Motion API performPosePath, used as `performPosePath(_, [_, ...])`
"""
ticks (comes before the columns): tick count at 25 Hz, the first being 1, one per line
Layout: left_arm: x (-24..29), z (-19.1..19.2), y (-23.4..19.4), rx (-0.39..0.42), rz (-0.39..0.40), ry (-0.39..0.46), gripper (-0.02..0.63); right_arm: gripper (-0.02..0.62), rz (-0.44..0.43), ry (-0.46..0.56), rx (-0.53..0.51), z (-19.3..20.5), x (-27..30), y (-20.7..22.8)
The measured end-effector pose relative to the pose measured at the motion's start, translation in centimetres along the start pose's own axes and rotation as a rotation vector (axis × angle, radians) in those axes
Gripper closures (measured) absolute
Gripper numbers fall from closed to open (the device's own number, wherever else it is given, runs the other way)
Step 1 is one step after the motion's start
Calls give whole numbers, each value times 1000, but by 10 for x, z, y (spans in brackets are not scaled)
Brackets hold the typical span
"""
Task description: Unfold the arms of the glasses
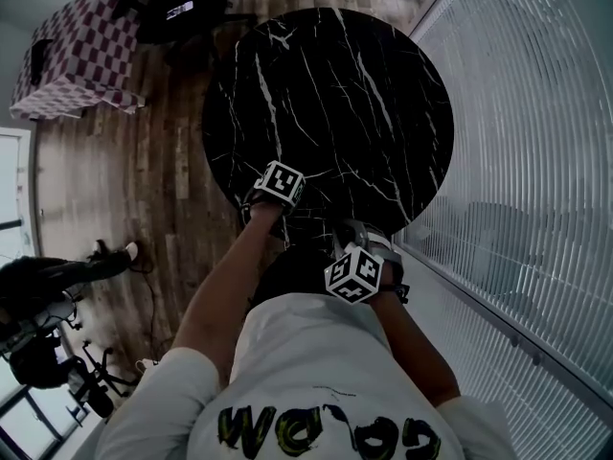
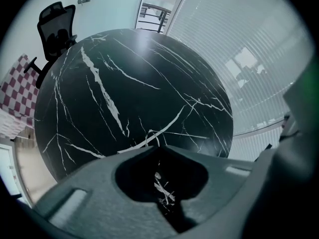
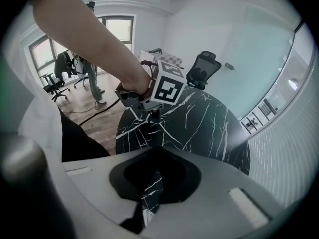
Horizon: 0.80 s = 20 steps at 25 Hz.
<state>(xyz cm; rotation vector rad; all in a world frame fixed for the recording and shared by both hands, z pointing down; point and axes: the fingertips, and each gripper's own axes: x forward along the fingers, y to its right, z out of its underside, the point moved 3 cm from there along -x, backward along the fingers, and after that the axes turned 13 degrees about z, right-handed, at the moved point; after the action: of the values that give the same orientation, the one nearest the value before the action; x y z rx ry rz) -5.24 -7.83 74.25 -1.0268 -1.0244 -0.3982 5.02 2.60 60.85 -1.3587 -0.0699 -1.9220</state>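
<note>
At the near edge of the counter (image 1: pixel 335 84), my left hand-held gripper (image 2: pixel 159 148) and right hand-held gripper (image 3: pixel 155 147) are both closed, side by side.

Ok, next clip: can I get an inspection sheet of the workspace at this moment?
Surface: round black marble table, white veins.
Job's things: glasses, nothing seen in any view.
Clutter: nothing seen.
Grippers: left gripper and right gripper both shut, nothing between the jaws, held by the table's near edge.
Cables: one cable on the wood floor.
Surroundings: office chair, checkered cloth, slatted wall.
</note>
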Motion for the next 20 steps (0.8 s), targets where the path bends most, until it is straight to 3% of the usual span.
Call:
performPosePath(7, [-5, -2, 3, 34, -10, 40, 559, 594, 12, -14, 18, 7, -5, -1])
performPosePath(11, [-7, -5, 6, 45, 6, 76, 473, 592, 21, -17, 28, 11, -9, -1])
performPosePath(16, [-28, -12, 11, 67, -9, 165, 440, 592, 49, -10, 70, 13, -14, 5])
performPosePath(20, [-68, -23, 18, 81, -47, 299, 439, 594, 100, 28, 131, 8, -23, 22])
